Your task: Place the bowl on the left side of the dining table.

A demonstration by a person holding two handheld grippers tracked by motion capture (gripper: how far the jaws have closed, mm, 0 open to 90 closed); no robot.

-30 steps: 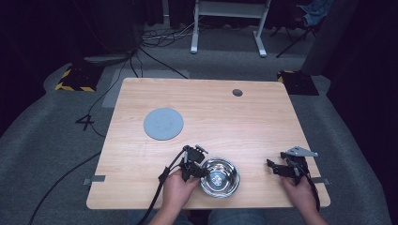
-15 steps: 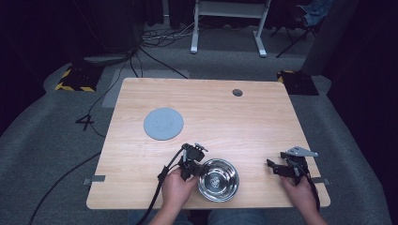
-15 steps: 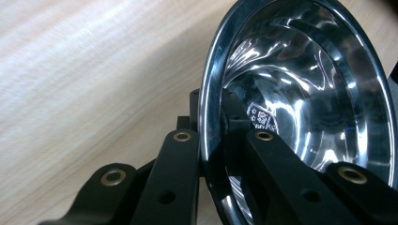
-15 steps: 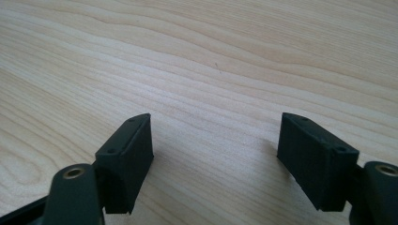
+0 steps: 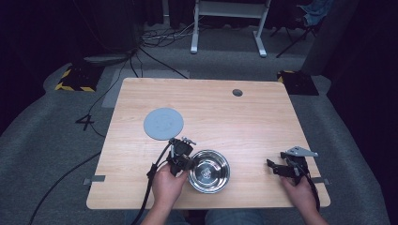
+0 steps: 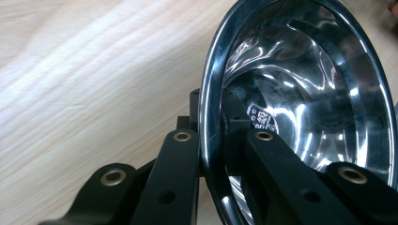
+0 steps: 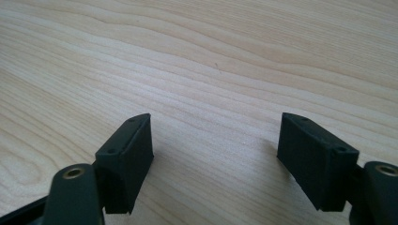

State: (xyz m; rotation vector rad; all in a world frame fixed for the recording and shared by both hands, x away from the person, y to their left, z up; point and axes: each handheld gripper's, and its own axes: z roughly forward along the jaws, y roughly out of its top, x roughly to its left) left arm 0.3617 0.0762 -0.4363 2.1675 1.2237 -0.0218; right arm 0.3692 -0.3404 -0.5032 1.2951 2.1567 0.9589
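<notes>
**Bowl pinched at its rim, near the front edge of the table**

Seen from the high view: a shiny steel bowl (image 5: 209, 171) resting on the wooden table (image 5: 244, 117), close to the near edge and a little left of the middle. Touching the bowl's left rim, the left gripper (image 5: 184, 161), held by the left hand (image 5: 168, 185), with a black cable (image 5: 148, 187) trailing back off the near edge. Clamped on that rim in the left gripper view: one black jaw outside the bowl wall, the other inside it, the metal edge (image 6: 209, 140) squeezed between them. Inside the bowl (image 6: 305, 93), bright reflections and a small printed mark on the bottom.

Well to the right of the bowl, near the table's right front corner: the right gripper (image 5: 274, 167), held by the right hand (image 5: 300, 187), a grey three-cornered plate (image 5: 299, 151) on top. Pointed toward the bowl but far apart from it. In the right gripper view, jaws spread wide over bare wood (image 7: 211, 61), nothing between them, tips low over the surface.

Beyond the bowl and to its left: a flat grey disc (image 5: 163, 123) lying on the table, apart from both bowl and left gripper. Far beyond the bowl, near the back edge: a small round hole (image 5: 237, 92) in the tabletop.
</notes>
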